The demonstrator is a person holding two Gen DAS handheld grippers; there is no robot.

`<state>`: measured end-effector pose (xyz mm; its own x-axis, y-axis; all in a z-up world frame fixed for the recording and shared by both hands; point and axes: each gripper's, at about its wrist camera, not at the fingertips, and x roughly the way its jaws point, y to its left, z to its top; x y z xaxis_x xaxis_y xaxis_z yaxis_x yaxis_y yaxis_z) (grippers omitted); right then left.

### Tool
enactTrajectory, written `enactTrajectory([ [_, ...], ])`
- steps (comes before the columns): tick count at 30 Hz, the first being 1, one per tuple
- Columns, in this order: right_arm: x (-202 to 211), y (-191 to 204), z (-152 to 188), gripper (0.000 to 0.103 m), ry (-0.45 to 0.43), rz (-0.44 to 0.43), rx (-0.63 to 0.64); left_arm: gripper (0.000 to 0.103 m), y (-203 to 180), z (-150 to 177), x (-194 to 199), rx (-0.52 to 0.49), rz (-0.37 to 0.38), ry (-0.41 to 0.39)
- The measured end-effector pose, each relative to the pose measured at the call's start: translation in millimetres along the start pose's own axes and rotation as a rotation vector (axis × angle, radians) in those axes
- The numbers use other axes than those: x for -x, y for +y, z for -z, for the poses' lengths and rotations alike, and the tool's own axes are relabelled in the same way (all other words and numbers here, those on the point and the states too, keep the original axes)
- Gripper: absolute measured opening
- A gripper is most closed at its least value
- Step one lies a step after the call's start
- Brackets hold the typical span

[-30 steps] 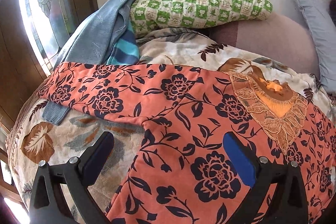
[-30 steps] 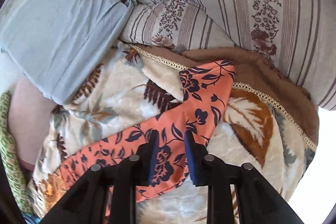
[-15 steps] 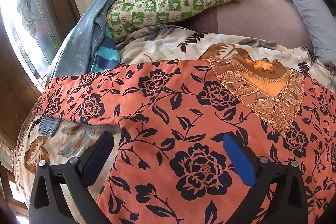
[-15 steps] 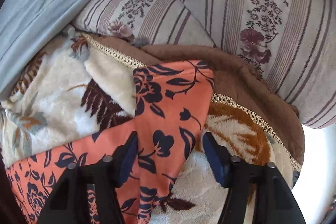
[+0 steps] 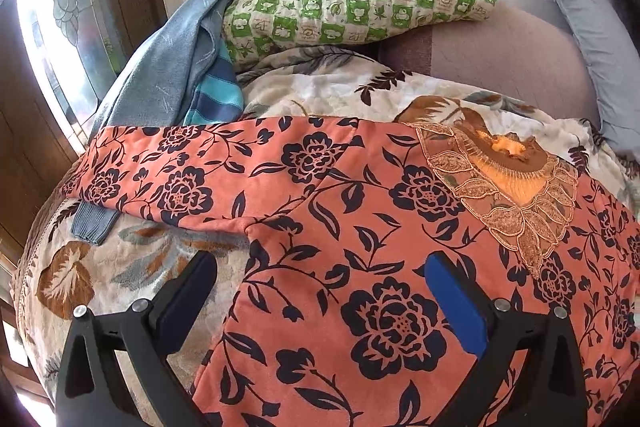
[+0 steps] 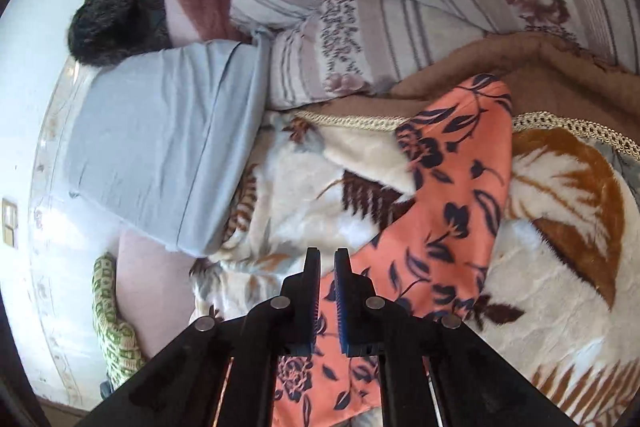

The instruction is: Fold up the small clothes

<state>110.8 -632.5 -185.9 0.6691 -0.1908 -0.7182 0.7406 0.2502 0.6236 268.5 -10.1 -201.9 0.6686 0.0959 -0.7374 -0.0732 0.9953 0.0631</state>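
An orange top with dark blue flowers (image 5: 360, 227) lies spread flat on a leaf-print blanket (image 5: 132, 263), one sleeve stretched out to the left, an embroidered neckline (image 5: 512, 195) at the right. My left gripper (image 5: 320, 291) is open and empty, hovering over the top's side edge under the sleeve. In the right wrist view the other sleeve (image 6: 452, 211) runs up and right over the blanket (image 6: 560, 267). My right gripper (image 6: 327, 291) is shut at the sleeve's left edge; whether cloth is pinched I cannot tell.
A blue-grey garment (image 5: 168, 67) and a striped blue one (image 5: 216, 95) lie at the back left by a green checked pillow (image 5: 360, 3). A grey pillow (image 6: 160, 155), a striped floral quilt (image 6: 400, 7) and a dark furry thing (image 6: 112, 15) lie beyond the sleeve.
My right gripper has shut from open and drawn back along the sleeve, so more of the bed shows. My left gripper stayed open and shifted a little left.
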Motion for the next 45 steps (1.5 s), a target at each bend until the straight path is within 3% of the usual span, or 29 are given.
enactTrajectory([
  [4,8,23,2,0.009,-0.030,0.226,0.167,0.103,9,-1,2,0.040,0.019,0.000],
  [8,-12,2,-3,0.010,0.026,0.315,0.220,0.103,-1,1,5,0.009,0.035,-0.006],
  [13,-47,-22,2,0.012,0.036,0.515,0.233,0.103,-18,5,1,-0.059,0.016,-0.003],
  [17,-63,-26,5,0.012,0.021,0.625,0.319,0.103,-25,6,0,-0.081,0.011,-0.009],
  [19,-62,-29,4,0.012,0.013,0.607,0.328,0.103,-30,7,1,-0.097,0.009,-0.015],
  [21,-59,-42,3,0.013,0.032,0.504,0.283,0.103,-34,9,1,-0.110,0.013,-0.015],
  [23,-60,-61,2,0.024,0.056,0.426,0.234,0.103,-38,11,1,-0.124,0.013,-0.014],
  [25,-55,-75,4,0.026,0.009,0.321,0.179,0.103,-42,13,1,-0.142,0.012,-0.014],
  [27,-50,-85,5,0.049,-0.015,0.167,0.121,0.103,-45,14,2,-0.154,0.011,-0.018],
  [28,-50,-84,5,0.076,-0.013,0.088,0.114,0.103,-45,15,2,-0.157,0.011,-0.018],
  [29,-54,-78,4,0.089,0.012,0.074,0.142,0.103,-46,15,2,-0.159,0.009,-0.018],
  [32,-67,-50,5,0.089,0.083,0.225,0.267,0.103,-45,14,1,-0.154,0.008,-0.015],
  [37,-56,-17,2,0.088,-0.035,0.536,0.389,0.103,-43,13,1,-0.143,0.016,-0.013],
  [39,-63,-12,1,0.088,-0.003,0.541,0.423,0.103,-44,13,2,-0.145,0.026,-0.016],
  [41,-76,-20,-3,0.088,0.052,0.585,0.375,0.103,-47,13,2,-0.158,0.035,-0.020],
  [43,-83,-32,-8,0.087,0.047,0.600,0.312,0.103,-48,13,0,-0.171,0.039,-0.017],
  [44,-85,-40,-10,0.081,0.042,0.610,0.284,0.103,-47,12,-1,-0.172,0.037,-0.014],
  [45,-85,-52,-13,0.074,0.047,0.567,0.236,0.103,-45,11,-3,-0.167,0.032,-0.012],
])
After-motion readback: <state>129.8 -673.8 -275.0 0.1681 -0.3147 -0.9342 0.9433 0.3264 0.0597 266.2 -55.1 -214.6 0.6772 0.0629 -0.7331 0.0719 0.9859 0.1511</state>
